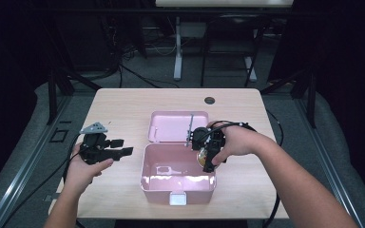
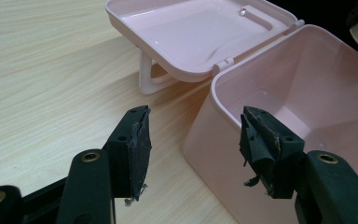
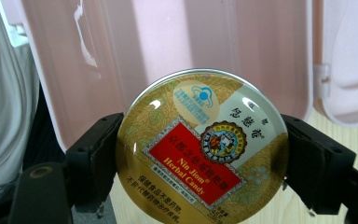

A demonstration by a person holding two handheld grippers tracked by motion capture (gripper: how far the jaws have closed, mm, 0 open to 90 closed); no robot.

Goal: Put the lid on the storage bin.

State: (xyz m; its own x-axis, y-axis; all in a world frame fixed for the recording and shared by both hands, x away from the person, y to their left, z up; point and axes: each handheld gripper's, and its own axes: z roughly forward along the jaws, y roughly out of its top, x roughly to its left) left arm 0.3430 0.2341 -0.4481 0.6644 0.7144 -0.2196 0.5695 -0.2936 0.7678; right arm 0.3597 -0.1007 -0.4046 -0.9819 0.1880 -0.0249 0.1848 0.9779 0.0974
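The tin [image 3: 202, 144] is clamped in the right tongs [image 1: 208, 153] above the box [image 1: 145, 183]; left tongs [image 2: 193, 144] gape empty beside it. It should be lowered level, then released.

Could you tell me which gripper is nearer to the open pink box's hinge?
Right. The right gripper, clamped on a round candy tin, hangs over the pink box beside its hinge. The left gripper hovers open over the table, left of the box.

One pink box [image 1: 178, 183], lid open toward twelve o'clock; one round candy tin [image 3: 201, 147] at its three o'clock; two grippers.
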